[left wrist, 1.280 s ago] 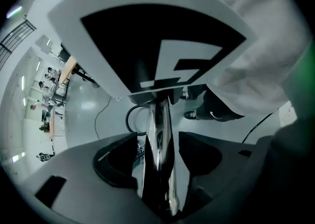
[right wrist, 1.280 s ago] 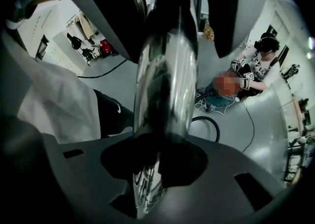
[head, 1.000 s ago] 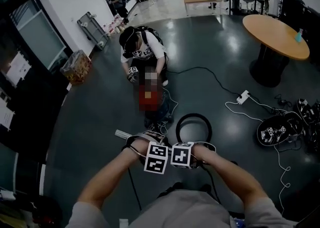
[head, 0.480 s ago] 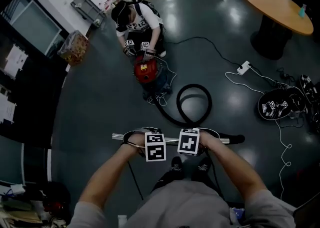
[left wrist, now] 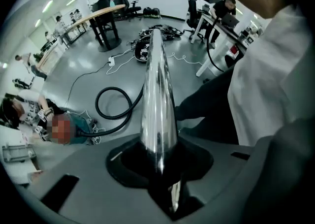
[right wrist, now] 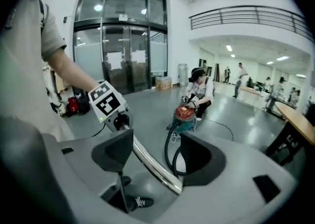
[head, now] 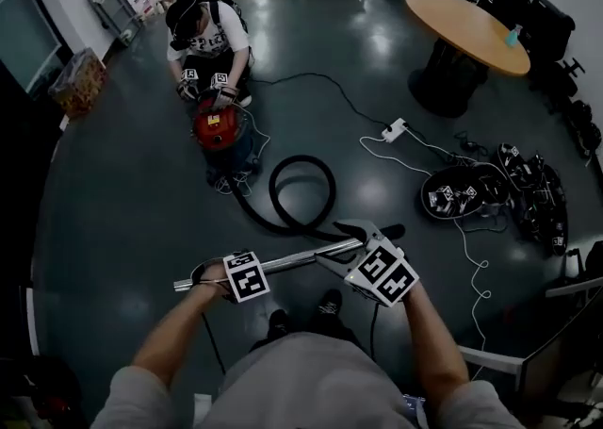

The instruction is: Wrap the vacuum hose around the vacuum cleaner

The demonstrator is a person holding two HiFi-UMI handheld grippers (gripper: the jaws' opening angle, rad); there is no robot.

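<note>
Steadying the chrome wand point(head: 301, 256): my left gripper point(left wrist: 158, 156) is clenched on it, while my right gripper's point(right wrist: 156, 155) jaws, just opened, straddle the tube without pressing. The black hose point(head: 303, 159) lies looped on the floor beside the red vacuum cleaner point(head: 217, 125), not round it. I'd re-grip firmly and keep the slack unkinked. The cleaner's drum shows no contents.

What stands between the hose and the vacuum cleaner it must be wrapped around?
Nothing lies between the hose loop and the red vacuum cleaner. A crouching person leans over its far side, reaching onto its top, probably in the wrapping path.
</note>
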